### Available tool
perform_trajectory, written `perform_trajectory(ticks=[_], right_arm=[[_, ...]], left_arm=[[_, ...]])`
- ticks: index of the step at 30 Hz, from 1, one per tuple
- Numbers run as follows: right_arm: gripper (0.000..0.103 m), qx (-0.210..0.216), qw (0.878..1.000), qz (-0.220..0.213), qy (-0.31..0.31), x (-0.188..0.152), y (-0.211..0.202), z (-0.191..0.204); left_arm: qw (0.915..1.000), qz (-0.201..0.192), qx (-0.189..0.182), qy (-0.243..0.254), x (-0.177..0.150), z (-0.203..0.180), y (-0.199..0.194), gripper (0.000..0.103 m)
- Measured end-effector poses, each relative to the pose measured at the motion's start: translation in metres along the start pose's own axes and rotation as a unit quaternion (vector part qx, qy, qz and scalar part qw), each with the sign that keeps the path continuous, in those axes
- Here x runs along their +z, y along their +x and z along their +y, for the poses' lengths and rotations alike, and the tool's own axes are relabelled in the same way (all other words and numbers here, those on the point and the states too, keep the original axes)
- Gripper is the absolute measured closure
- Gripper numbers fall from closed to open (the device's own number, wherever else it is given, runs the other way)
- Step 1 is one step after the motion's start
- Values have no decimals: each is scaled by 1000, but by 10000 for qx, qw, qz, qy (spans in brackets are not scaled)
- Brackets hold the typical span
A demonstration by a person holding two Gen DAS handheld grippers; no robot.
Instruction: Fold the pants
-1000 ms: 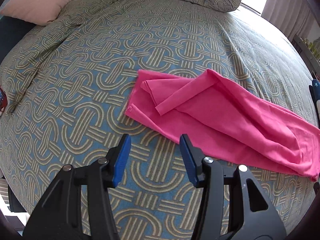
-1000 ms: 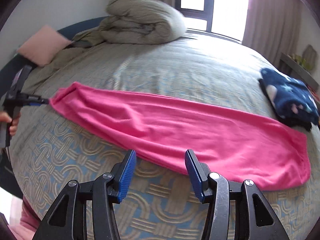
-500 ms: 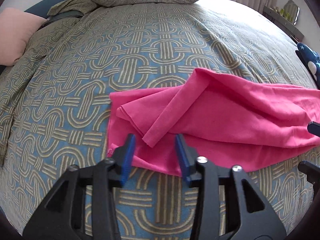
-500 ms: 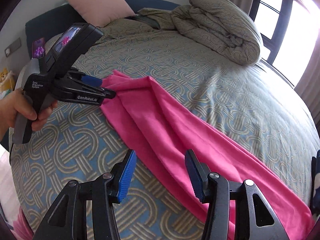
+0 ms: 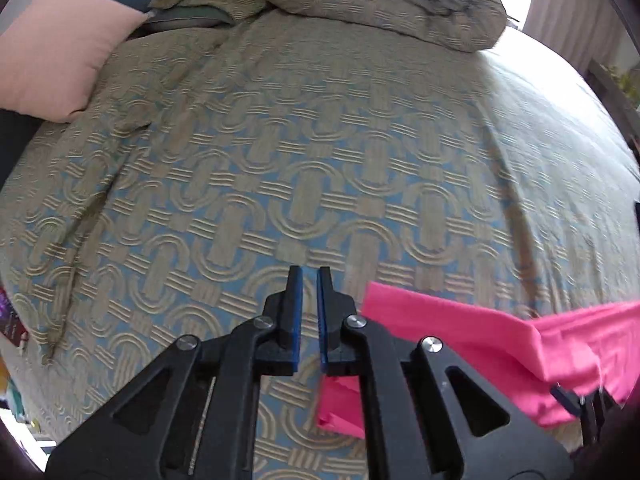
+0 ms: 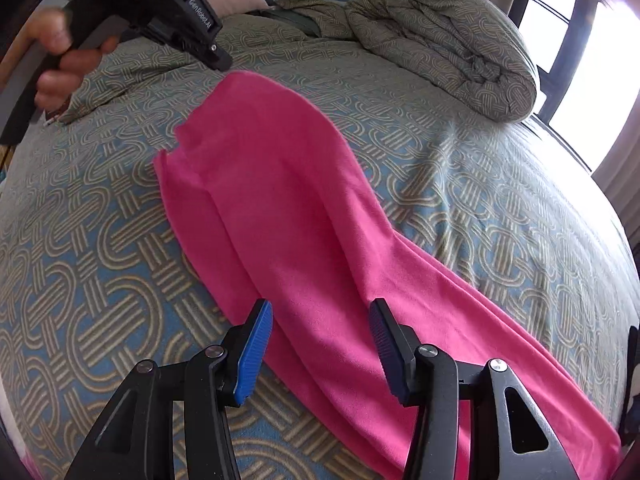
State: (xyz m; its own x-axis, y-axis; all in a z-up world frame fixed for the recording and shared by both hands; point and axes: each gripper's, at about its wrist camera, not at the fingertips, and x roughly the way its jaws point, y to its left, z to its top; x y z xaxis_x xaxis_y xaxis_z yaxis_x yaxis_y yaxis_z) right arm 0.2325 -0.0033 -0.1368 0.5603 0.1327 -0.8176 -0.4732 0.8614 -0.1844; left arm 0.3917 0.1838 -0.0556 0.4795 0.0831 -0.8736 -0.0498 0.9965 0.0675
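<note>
The pink pants (image 6: 296,216) lie stretched out on the patterned bedspread (image 6: 80,264), running from the far left toward the near right. Their far end is raised off the bed. My left gripper (image 5: 309,276) has its jaws nearly closed with only a thin gap, and nothing shows between the pads; the pink cloth (image 5: 472,340) sits to its right and below. In the right wrist view the left gripper (image 6: 218,58) hovers just above the raised far end. My right gripper (image 6: 320,316) is open, its fingers straddling the pants near their middle.
A bundled duvet (image 6: 448,36) lies at the far side of the bed, with a pink pillow (image 5: 48,48) at the far left. A window (image 6: 568,32) is at the right. The bed edge curves away at the left.
My left gripper closed from open and lifted away from the pants' end. My right gripper moved in over the pants, still open. The far end of the pants rose.
</note>
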Motion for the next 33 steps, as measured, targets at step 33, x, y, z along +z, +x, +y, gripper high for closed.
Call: perform_trajectory(ticks=[33], right_arm=[[71,-125,9991,156,-361,-21,-1,10]], left_arm=[[9574,1084,-2375,-1234,-118,-2,22,86]])
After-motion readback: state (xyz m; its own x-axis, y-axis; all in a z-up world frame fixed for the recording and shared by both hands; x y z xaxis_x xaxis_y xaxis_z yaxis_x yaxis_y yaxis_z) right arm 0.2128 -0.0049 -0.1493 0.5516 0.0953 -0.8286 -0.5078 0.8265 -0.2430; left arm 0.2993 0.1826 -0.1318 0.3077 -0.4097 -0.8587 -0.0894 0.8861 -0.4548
